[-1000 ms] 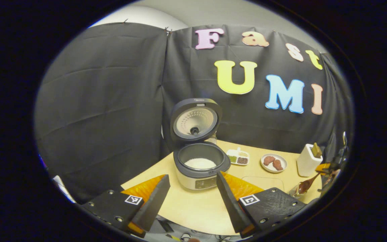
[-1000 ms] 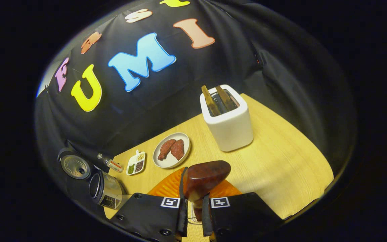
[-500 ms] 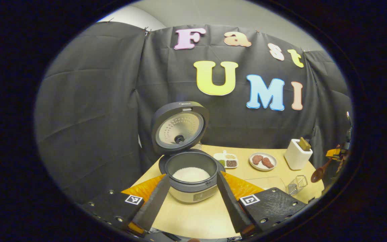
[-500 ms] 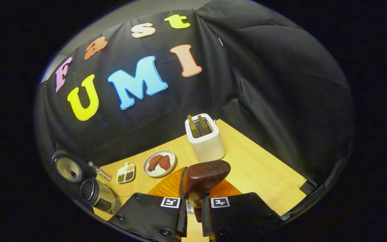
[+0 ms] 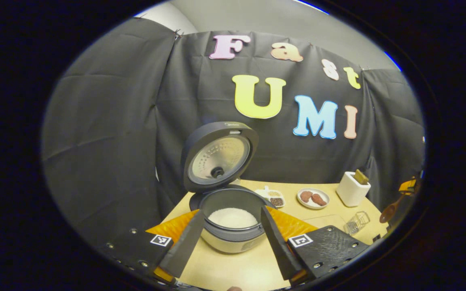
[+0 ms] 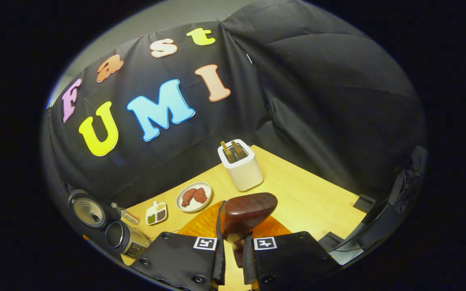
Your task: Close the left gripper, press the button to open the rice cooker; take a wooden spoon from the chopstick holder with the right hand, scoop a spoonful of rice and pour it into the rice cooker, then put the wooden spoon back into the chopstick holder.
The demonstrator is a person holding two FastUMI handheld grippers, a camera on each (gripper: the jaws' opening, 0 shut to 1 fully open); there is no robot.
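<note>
The rice cooker (image 5: 233,232) stands open with its lid (image 5: 217,157) upright and white rice in the pot. My left gripper (image 5: 231,240) is open, held above the table's near edge, and the cooker appears between its fingers, farther off. My right gripper (image 6: 233,242) is shut on the handle of the dark wooden spoon (image 6: 249,212), whose bowl sticks up in front of the fingers. The same spoon (image 5: 388,210) hangs at the far right in the left gripper view, above the wire chopstick holder (image 5: 356,222). The cooker (image 6: 126,240) lies low at the left in the right gripper view.
On the wooden table (image 6: 310,198) stand a white toaster (image 6: 241,169) with two slices, a plate of meat (image 6: 193,197), a small divided dish (image 6: 156,212) and a little bottle (image 6: 126,214). A faint clear tray (image 5: 324,220) lies beside the holder.
Both grippers have risen and drawn back from the table. The toaster and plate look smaller in the right gripper view. The cooker has come between the left fingers. The spoon stays gripped.
</note>
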